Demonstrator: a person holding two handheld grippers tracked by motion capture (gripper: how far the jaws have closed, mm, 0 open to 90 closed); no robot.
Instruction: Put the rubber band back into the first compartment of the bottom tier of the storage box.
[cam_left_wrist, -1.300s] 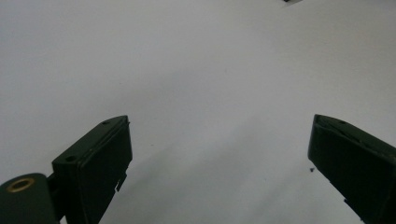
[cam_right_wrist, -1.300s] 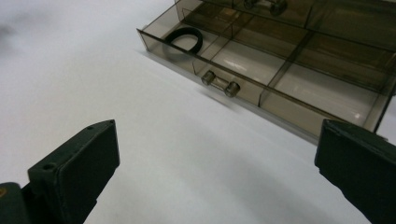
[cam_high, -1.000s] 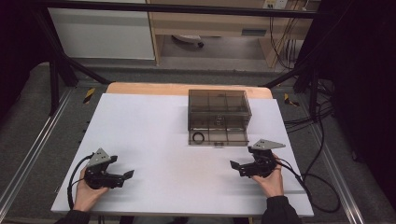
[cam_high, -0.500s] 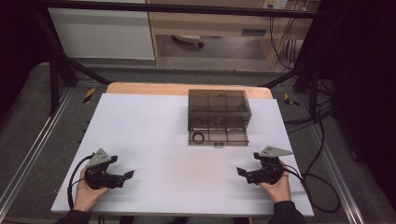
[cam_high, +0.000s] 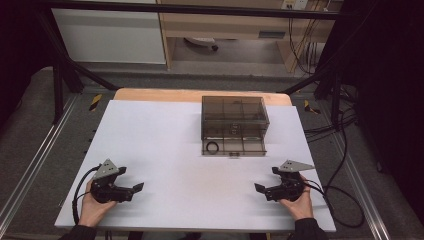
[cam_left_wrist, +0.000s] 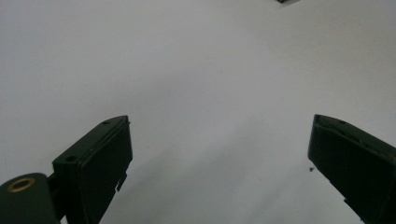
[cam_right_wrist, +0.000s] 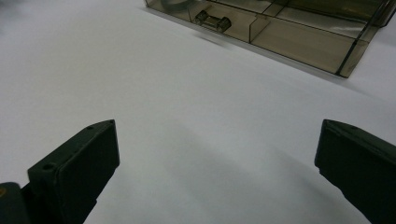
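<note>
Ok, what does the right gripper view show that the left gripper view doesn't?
The right gripper view shows the smoky transparent box near its top edge: divided compartments and a small latch on its front. The left gripper view has a small dark corner at its top edge, too little to identify, and a tiny dark speck near one jaw. Both share the plain white table surface, and each looks along its own claw, the right claw and the left claw, with jaws wide apart and nothing between them.

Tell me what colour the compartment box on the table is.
Smoky, see-through grey-brown; the compartment box shows best in the high view.
</note>
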